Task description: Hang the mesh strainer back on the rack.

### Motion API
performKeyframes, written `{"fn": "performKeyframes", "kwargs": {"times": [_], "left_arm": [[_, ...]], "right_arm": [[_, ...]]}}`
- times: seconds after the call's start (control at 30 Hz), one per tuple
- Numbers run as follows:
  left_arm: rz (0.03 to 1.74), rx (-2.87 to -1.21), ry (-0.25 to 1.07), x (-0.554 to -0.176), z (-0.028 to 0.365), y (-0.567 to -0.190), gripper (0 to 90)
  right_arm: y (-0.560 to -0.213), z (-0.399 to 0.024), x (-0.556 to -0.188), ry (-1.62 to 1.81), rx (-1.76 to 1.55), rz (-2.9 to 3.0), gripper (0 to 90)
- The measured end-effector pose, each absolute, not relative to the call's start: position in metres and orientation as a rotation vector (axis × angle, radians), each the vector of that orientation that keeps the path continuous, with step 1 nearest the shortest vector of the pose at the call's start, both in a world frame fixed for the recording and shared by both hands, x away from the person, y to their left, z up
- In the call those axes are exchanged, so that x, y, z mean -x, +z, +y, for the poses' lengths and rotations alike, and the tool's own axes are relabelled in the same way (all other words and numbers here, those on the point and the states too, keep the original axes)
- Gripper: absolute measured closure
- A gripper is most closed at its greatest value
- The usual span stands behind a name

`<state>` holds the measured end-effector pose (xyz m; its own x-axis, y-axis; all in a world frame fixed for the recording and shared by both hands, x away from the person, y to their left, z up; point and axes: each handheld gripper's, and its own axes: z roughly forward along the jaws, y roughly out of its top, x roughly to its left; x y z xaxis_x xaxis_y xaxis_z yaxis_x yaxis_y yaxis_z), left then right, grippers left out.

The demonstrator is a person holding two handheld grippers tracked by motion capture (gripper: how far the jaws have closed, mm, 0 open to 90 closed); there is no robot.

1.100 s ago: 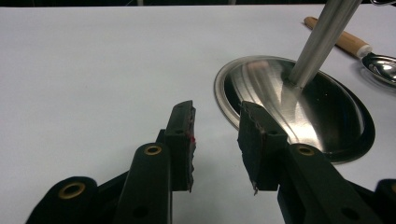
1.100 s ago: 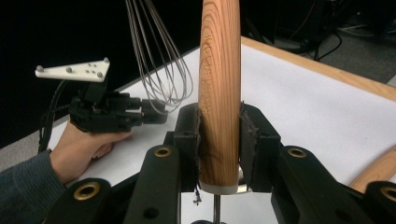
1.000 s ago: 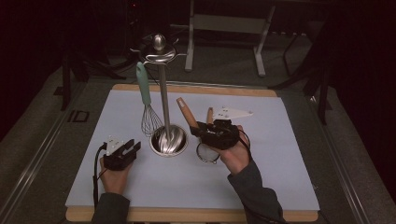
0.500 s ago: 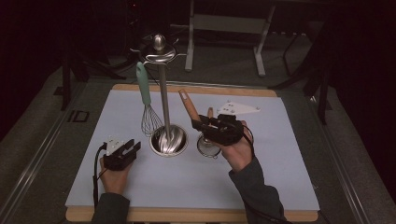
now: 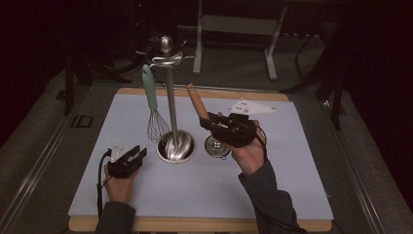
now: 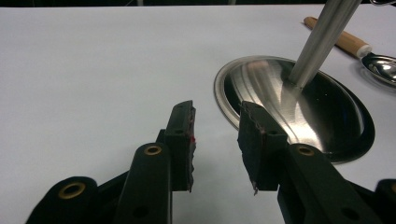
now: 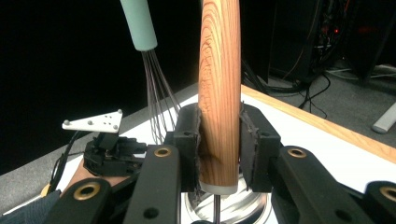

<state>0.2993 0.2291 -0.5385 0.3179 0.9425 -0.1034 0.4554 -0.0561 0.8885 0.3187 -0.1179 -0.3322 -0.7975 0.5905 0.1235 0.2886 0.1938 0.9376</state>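
A wooden-handled steel ladle (image 5: 196, 103) stands nearly upright, its bowl (image 5: 216, 146) just above the mat. My right gripper (image 5: 208, 123) is shut on the wooden handle (image 7: 219, 93), which both pads press low down. Left of it a steel utensil stand (image 5: 175, 146) rises from a round base, and a whisk (image 5: 151, 95) with a mint handle (image 7: 138, 23) hangs from its top. My left gripper (image 5: 135, 156) rests on the mat left of the base, open, and the left gripper view shows nothing between its jaws (image 6: 215, 140) and the stand base (image 6: 289, 107) just ahead.
A white mat (image 5: 292, 161) covers the table, with a wooden edge (image 5: 195, 224) at the front. The stand's pole (image 6: 322, 42) leans across the left gripper view. Beyond the table are a metal frame's legs (image 5: 234, 29) and dark floor.
My right gripper has risen with the ladle, lifting its bowl off the mat and its handle higher beside the pole. The left gripper has stayed put.
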Motion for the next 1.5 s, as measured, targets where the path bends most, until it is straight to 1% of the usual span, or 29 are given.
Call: {"fn": "performKeyframes", "kwargs": {"times": [0.83,1.17,1.5], "left_arm": [[1.278,-1.672,0.665,-0.299,0.229,-0.539,66.2],[1.279,-1.673,0.665,-0.299,0.229,-0.539,66.2],[1.278,-1.674,0.667,-0.299,0.229,-0.539,66.2]], "right_arm": [[-0.305,-0.115,-0.317,1.666,-0.755,2.173,71.1],[-0.291,-0.121,-0.321,1.735,-0.718,2.147,71.0],[-0.281,-0.115,-0.315,1.789,-0.644,2.155,71.0]]}}
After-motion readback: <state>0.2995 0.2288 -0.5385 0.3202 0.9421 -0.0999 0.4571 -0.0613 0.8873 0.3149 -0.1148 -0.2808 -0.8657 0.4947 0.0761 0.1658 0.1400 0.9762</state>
